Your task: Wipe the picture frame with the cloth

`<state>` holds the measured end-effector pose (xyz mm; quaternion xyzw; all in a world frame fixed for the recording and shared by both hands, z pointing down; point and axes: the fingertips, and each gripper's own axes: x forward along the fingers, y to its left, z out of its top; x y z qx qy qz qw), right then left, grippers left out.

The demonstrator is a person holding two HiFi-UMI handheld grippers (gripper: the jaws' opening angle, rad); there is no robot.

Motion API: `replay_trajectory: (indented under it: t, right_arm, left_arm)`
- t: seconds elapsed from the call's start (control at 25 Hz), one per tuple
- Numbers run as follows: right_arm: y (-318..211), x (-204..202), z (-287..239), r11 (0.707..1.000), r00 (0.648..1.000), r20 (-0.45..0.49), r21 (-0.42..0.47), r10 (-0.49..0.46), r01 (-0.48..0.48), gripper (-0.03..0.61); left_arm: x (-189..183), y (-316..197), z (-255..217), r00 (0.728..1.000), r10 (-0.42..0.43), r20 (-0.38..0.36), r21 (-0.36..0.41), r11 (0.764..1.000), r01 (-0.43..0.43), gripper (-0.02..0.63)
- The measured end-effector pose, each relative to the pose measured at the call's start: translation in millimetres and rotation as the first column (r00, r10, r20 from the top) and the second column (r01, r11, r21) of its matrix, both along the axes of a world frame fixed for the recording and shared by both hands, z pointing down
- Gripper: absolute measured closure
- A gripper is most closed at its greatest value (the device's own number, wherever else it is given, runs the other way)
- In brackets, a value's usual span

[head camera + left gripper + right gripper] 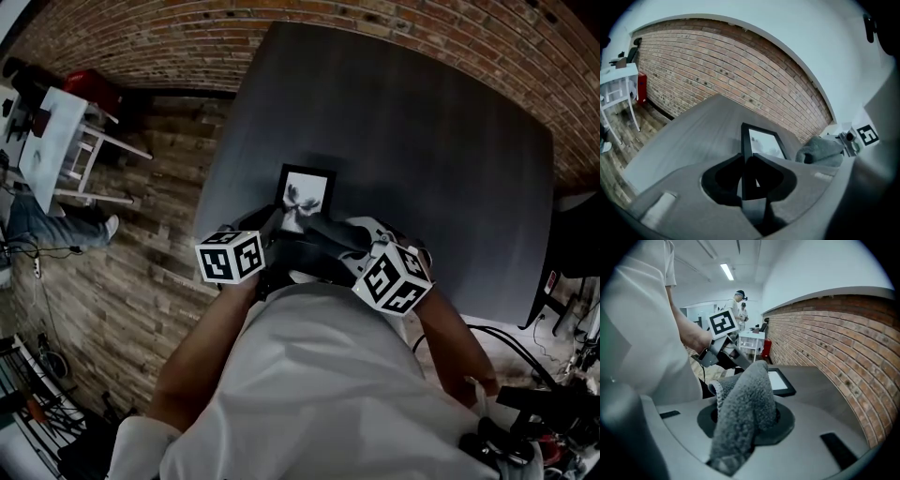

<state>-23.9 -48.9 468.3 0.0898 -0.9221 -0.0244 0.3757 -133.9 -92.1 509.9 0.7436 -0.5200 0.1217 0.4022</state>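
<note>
A black picture frame (306, 191) with a white print rests on the dark grey table (422, 150). My left gripper (273, 225) is shut on the frame's near edge; in the left gripper view the jaws (749, 162) pinch the black border of the frame (763, 139). My right gripper (330, 234) is shut on a grey fluffy cloth (744, 411), which drapes over its jaws (749, 401). The cloth (323, 228) hangs just at the frame's near right corner; whether it touches I cannot tell. From the right gripper view the frame (781, 381) lies just beyond the cloth.
A brick wall (141, 42) runs behind the table. A white table with chairs (58, 131) and a seated person's leg (42, 223) are on the wooden floor at the left. Cables and gear (525, 422) sit at the lower right. People stand far off (739, 302).
</note>
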Motion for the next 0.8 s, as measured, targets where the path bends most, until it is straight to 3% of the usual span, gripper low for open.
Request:
replay_trajectory:
  t: [0.16, 0.36, 0.52, 0.8]
  right_arm:
    - [-42.1, 31.7, -0.1, 0.990, 0.991, 0.019, 0.030, 0.136, -0.136, 0.489]
    - [-98.3, 61.0, 2.2, 0.943, 0.940, 0.084, 0.012, 0.329, -0.331, 0.489]
    - [-98.3, 58.7, 4.6, 0.950, 0.944, 0.103, -0.019, 0.313, -0.312, 0.489]
    - [-38.9, 50.3, 3.3, 0.974, 0.966, 0.146, -0.098, 0.215, -0.202, 0.489]
  left_arm:
    - [2.3, 0.2, -0.8, 0.999, 0.000, -0.053, -0.006, 1.000, -0.001, 0.537]
    - [10.4, -1.9, -1.3, 0.991, 0.004, -0.137, -0.027, 1.000, -0.008, 0.537]
    - [22.5, -7.0, -3.6, 0.981, 0.016, -0.192, -0.041, 0.999, -0.024, 0.537]
    - [25.3, -16.7, -2.4, 0.973, -0.011, -0.231, -0.061, 0.998, -0.003, 0.537]
